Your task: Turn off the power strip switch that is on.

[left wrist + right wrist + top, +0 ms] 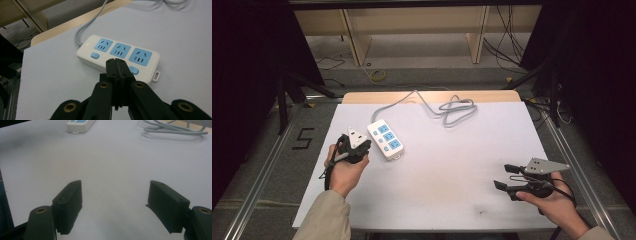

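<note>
The left tongs (118, 65), clenched on nothing, hid part of the power strip's (117, 56) near edge; the right tongs (117, 197) stood released above the bench (112, 165).

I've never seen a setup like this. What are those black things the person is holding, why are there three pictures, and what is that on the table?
There is no robot arm here: a person holds a hand-held two-jaw tool in each hand. The high view looks down on the white table from above the person's side. The other two pictures come from small cameras riding on the tools, each looking along its own black jaws.

The left gripper has its jaws pressed together with nothing between them, and its tip hangs just in front of a white power strip with three blue sockets and small blue buttons. In the high view, that strip lies beside the left gripper.

The right gripper has its jaws wide apart over bare table, holding nothing; in the high view it sits near the table's right side.

The strip's grey cable lies looped toward the far edge.
</note>
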The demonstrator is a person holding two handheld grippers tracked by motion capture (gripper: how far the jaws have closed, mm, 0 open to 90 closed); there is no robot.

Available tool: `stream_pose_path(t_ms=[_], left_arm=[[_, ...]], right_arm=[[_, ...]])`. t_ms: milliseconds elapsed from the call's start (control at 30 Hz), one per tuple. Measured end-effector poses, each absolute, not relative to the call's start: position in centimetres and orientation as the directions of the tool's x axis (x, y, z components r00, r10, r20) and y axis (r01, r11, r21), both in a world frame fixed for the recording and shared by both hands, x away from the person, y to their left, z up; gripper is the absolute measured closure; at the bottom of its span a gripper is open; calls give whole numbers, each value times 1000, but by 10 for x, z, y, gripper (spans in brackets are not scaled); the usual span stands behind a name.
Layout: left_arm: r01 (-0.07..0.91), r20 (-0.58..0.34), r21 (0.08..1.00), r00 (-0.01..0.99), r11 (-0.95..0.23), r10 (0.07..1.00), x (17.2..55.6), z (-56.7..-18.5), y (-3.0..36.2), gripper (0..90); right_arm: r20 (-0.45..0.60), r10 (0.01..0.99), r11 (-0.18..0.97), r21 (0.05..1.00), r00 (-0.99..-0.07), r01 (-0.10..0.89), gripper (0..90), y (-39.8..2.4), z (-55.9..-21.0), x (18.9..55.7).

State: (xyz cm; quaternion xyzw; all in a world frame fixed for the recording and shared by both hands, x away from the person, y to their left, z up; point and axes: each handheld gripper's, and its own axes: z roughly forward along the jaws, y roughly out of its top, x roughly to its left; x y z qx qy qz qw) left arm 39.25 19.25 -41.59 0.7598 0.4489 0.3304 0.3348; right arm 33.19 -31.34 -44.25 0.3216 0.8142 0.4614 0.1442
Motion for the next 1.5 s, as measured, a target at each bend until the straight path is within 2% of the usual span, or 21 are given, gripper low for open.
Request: stream_pose_path(t_ms=[1500], left_arm=[[517, 182, 773, 376, -369, 909, 436, -412, 187, 898]], right_arm=[[65, 662, 364, 843, -747, 396, 281, -314, -443, 329]])
